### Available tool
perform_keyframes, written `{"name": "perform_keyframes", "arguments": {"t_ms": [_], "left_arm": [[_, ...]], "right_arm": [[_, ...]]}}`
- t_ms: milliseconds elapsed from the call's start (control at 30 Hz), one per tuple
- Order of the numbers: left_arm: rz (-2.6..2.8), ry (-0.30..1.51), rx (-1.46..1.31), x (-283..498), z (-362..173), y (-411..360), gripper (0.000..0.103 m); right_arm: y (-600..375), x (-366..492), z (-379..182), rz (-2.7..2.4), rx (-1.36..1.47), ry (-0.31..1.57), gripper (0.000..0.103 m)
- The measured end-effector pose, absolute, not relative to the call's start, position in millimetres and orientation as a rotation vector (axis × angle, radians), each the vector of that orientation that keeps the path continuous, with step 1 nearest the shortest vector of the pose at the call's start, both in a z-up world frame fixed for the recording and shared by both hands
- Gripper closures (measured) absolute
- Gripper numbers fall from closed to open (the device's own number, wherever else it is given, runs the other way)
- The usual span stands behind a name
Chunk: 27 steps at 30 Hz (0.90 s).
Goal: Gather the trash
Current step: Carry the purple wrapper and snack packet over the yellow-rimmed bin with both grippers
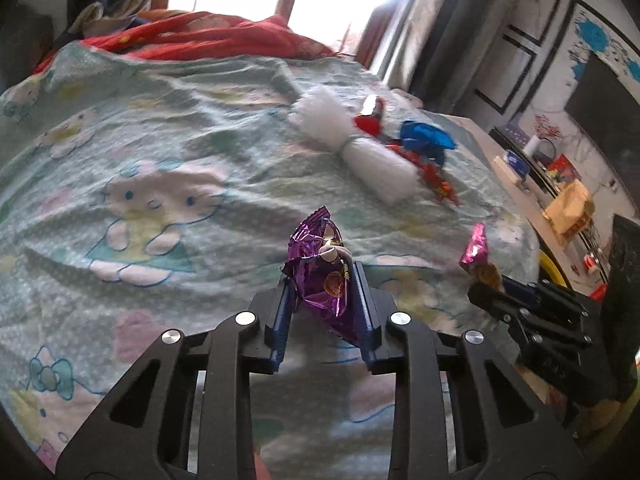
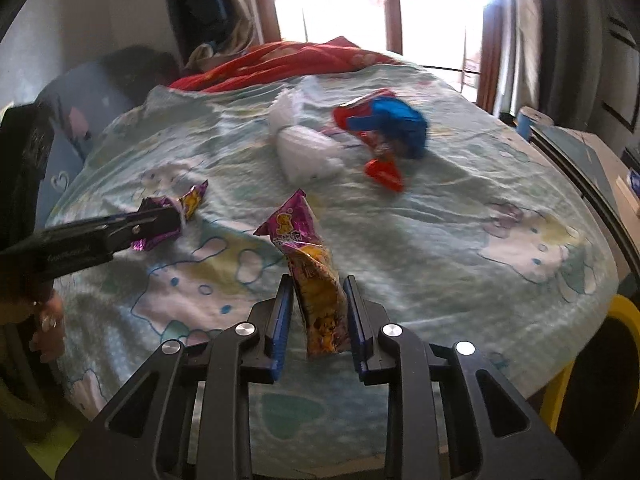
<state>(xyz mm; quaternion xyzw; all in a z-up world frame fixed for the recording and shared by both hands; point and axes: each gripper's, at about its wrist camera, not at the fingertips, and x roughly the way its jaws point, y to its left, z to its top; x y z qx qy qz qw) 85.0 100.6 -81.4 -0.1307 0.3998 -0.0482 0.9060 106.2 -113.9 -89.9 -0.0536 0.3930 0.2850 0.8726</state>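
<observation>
My left gripper (image 1: pixel 323 280) is shut on a crumpled purple foil wrapper (image 1: pixel 320 264), which stands up between the blue pads just above the bed sheet. In the right wrist view this same gripper (image 2: pixel 176 216) comes in from the left with the purple wrapper (image 2: pixel 188 204). A pink and yellow snack packet (image 2: pixel 308 264) is pinched upright by my right gripper (image 2: pixel 318 284), which is shut on it. Seen from the left wrist, the right gripper (image 1: pixel 486 284) sits at the right with the pink packet (image 1: pixel 476 248) sticking up from it.
Farther up the cartoon-print bed sheet (image 1: pixel 140 152) lie a white plastic bundle (image 1: pixel 360 148), a blue wrapper (image 1: pixel 424 138) and red wrappers (image 1: pixel 436 180). A red blanket (image 1: pixel 192 36) is heaped at the far end below the window. Cluttered shelf (image 1: pixel 560 200) and yellow rim (image 2: pixel 624 320) at right.
</observation>
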Motion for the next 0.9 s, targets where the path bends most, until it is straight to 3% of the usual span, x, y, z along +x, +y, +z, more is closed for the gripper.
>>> {"name": "perform_keyframes", "arguments": {"t_ms": [900], "left_arm": [[-0.309, 0.688, -0.164, 85.9, -28.0, -2.0, 0.083]], "right_arm": [[-207.0, 106.0, -43.8, 0.455, 0.052, 0.697, 0.078]]}}
